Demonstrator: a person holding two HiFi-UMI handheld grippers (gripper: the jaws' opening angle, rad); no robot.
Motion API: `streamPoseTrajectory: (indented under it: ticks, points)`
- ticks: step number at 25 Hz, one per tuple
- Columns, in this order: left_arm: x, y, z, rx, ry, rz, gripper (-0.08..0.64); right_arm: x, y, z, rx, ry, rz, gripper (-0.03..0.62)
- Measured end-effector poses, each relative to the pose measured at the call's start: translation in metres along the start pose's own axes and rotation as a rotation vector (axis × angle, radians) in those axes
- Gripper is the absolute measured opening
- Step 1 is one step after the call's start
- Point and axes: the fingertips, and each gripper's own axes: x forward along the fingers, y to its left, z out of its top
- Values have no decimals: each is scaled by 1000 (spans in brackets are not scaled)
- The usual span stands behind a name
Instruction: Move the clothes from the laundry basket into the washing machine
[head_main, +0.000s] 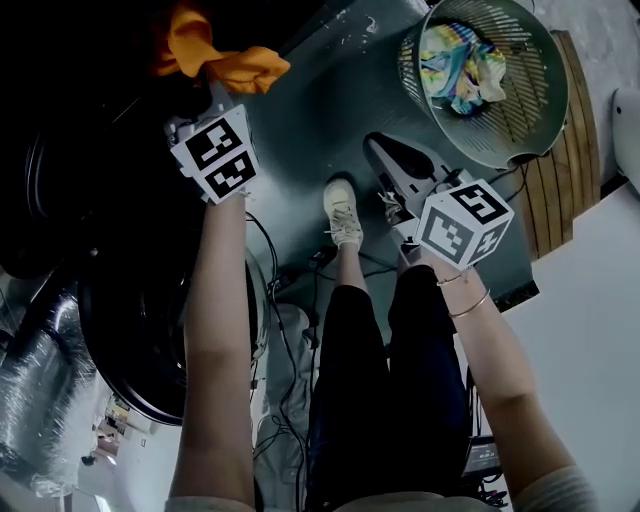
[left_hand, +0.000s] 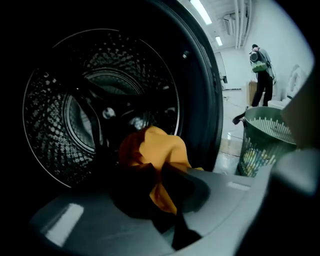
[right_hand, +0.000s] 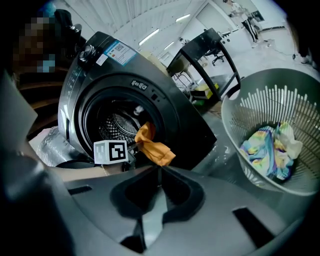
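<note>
Dim drum steel of the washing machine (left_hand: 75, 110) is being faced as an orange garment (left_hand: 160, 147) is being gripped at its mouth by the left gripper's (left_hand: 159, 182) closed jaws, the right gripper's (right_hand: 159, 167) being shut and empty; released early, the garment risks being dropped outside the machine.

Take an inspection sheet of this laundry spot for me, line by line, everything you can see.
Surface: grey floor, with the machine standing on it.
Job's things: washing machine with its door open; orange cloth at its opening; laundry basket holding a multicoloured garment.
Clutter: silver ribbed hose beside the machine.
Grippers: left tongs shut on the orange cloth; right tongs shut, with nothing between them.
Cables: black cables lying loose on the floor near the person's feet.
Surroundings: wooden board under the basket; another person standing far off.
</note>
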Motion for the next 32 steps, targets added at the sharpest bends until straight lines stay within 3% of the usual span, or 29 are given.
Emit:
streamPoseTrajectory:
  ticks: [7,10,12,14,15,21,27,32]
  points:
    - [6,88,77,7,-179,267,61,-3,8,5,9,-16,17,32]
    - [13,104,98,-18,-220,297,66,-3,10,4,12,-14,20,31]
    - [24,98,93,-67,-181,248,101,-2,10,3,11,-14,20,31]
    - [31,89,79,-127,-121,204,245,-2,11,4,7,-13,22,32]
    - [33,85,70,-153,-90,192,277,-2,10,4,7,-14,23,31]
    - [14,41,30,-187,-20,100,287,-15,1,17,-32,-52,-2,32]
    - [-27,-43,29,-199,-21,-100,287,-47,-32,46,-69,-86,-74,32]
    - [-65,-115,44,-241,-8,-259,285,-72,-62,70,-197,-26,-115,32]
